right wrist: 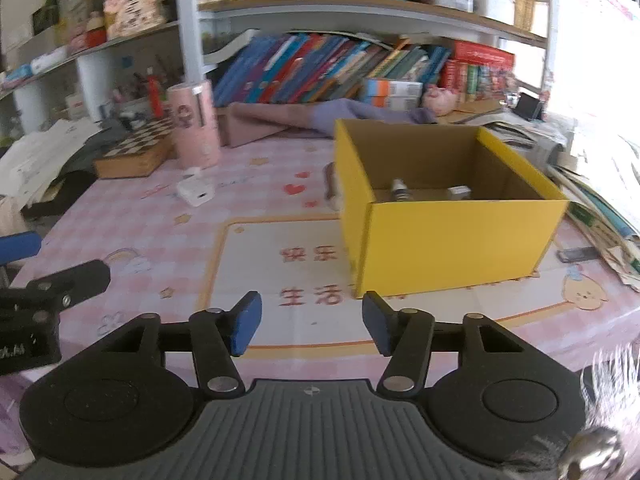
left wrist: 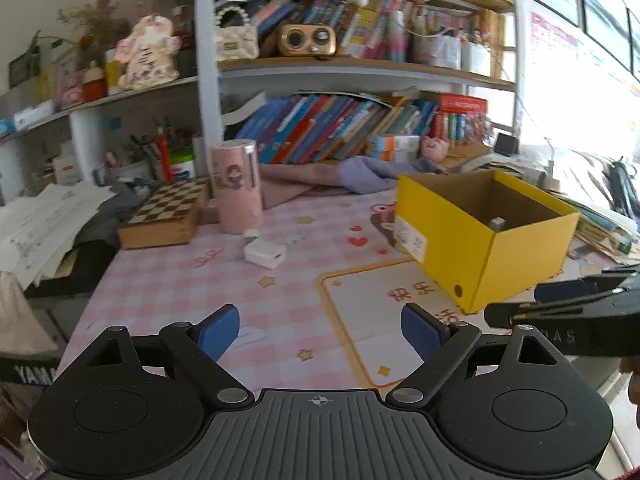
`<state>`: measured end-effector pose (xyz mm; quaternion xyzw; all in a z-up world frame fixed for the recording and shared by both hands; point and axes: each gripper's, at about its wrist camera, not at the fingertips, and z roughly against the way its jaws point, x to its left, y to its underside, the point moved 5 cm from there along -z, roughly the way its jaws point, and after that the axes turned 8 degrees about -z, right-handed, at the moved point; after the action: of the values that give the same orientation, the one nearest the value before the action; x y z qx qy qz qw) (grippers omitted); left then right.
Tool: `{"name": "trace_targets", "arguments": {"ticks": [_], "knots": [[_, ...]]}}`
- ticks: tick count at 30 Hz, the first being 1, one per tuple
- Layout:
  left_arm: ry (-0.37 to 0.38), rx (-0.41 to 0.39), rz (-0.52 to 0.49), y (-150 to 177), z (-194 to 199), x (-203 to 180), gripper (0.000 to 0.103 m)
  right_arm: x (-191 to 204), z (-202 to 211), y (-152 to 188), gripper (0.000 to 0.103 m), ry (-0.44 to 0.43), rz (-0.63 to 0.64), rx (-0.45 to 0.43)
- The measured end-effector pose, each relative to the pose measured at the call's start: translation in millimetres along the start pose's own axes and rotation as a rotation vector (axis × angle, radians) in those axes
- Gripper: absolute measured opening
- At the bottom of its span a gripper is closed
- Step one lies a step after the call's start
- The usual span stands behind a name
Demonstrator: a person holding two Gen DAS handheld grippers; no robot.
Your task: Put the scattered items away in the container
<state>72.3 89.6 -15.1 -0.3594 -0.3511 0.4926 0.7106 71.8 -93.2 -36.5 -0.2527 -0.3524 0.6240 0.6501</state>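
Observation:
A yellow cardboard box [left wrist: 452,236] stands open on the pink checked table; in the right wrist view the box [right wrist: 460,240] holds a small bottle [right wrist: 400,190] and a small grey block [right wrist: 459,191]. A white charger [left wrist: 265,254] lies on the table near a pink cylinder; it also shows in the right wrist view [right wrist: 195,193]. My left gripper [left wrist: 320,330] is open and empty, above the table, well short of the charger. My right gripper [right wrist: 311,326] is open and empty, just in front of the box.
A pink cylinder [left wrist: 237,186] and a chessboard box [left wrist: 164,216] stand behind the charger. Purple cloth [left wrist: 320,178], books and shelves fill the back. Papers [right wrist: 592,208] are piled at the right, with a small dark item [right wrist: 576,255] beside the box.

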Motion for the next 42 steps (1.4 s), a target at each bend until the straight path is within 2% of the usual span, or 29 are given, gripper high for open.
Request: {"name": "trace_targets", "arguments": {"ticks": [17,42], "knots": [[-0.085,0.011,0.046,13.8,17.3,31.4,0.09,47.2,-3.3,6.5,0.058,-0.097,0.073,0.023],[-0.057,0.047,0.029,10.3,-9.0,32.5,0.09,58.8,-25.9,-0.8,0.06,-0.112,0.098,0.047]]}}
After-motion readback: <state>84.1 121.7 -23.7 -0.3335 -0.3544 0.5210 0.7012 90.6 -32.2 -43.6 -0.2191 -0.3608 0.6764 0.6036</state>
